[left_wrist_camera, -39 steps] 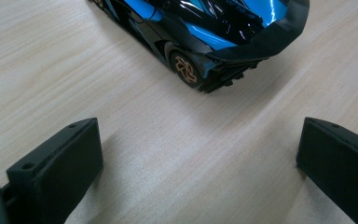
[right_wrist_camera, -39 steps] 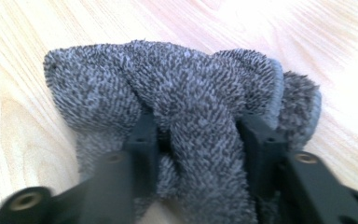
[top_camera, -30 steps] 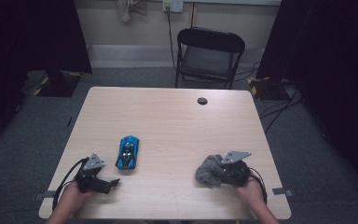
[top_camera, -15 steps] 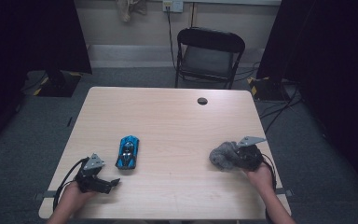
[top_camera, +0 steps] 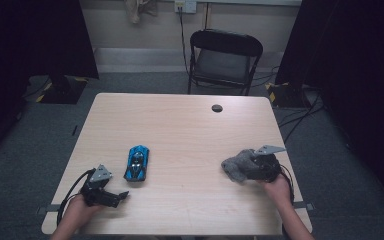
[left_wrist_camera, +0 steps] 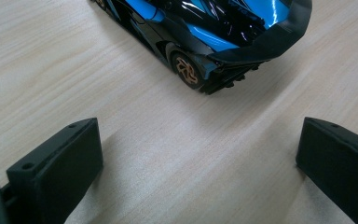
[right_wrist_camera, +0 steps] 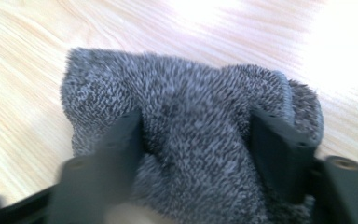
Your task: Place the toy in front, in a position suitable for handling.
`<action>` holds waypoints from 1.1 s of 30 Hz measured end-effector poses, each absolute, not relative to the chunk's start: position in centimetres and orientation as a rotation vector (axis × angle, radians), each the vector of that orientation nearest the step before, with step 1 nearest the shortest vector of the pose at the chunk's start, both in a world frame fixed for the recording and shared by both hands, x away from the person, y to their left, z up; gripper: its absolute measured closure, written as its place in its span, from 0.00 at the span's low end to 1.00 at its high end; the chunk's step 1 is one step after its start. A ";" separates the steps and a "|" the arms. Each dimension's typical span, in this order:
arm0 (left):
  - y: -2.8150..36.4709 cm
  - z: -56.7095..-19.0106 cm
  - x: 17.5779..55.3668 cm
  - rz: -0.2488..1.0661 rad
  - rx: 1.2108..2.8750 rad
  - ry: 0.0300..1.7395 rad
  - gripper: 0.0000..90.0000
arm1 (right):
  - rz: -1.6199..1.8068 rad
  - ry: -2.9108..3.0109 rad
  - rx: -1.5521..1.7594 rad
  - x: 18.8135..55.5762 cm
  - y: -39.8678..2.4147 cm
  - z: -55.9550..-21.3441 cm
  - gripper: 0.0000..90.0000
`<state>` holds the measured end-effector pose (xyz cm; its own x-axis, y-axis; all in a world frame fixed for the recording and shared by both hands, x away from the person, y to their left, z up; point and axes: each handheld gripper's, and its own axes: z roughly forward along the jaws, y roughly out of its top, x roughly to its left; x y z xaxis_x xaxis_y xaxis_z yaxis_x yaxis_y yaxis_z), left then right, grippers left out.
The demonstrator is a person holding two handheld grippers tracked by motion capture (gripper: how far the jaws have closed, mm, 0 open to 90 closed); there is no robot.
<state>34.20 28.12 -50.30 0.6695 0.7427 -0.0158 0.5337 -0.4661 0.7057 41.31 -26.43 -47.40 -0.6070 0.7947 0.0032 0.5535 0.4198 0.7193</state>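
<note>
Our right hand-held gripper (top_camera: 250, 167) sits at the counter's (top_camera: 180, 125) near right with the grey cloth (top_camera: 237, 166) at its jaws, likely to set it down clear of the car (top_camera: 137, 163). Our left hand-held gripper (left_wrist_camera: 200, 163) gapes empty, aimed at the car's (left_wrist_camera: 214, 32) tail. On the right, jaws have just been opening, cloth (right_wrist_camera: 191, 121) bunched between them, barely gripped.
</note>
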 end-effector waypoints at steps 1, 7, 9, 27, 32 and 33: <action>28.1 -50.3 34.2 0.384 2.183 0.979 0.00 | 1.005 2.324 1.172 41.2 -26.5 -47.2 0.28; 28.1 -50.3 34.2 0.383 2.183 0.978 0.00 | 1.024 2.310 1.155 39.6 -26.8 -45.8 0.23; 28.1 -50.3 34.2 0.382 2.183 0.977 0.00 | 1.021 2.306 1.151 39.3 -26.9 -45.7 0.23; 28.1 -50.3 34.2 0.388 2.181 0.985 0.00 | 0.978 2.282 1.215 35.7 -28.2 -50.1 0.15; 28.0 -50.3 34.3 0.387 2.182 0.988 0.00 | 0.979 2.272 1.222 35.6 -28.2 -50.1 0.15; 28.0 -50.3 34.3 0.387 2.182 0.988 0.00 | 0.979 2.272 1.223 35.6 -28.2 -50.1 0.15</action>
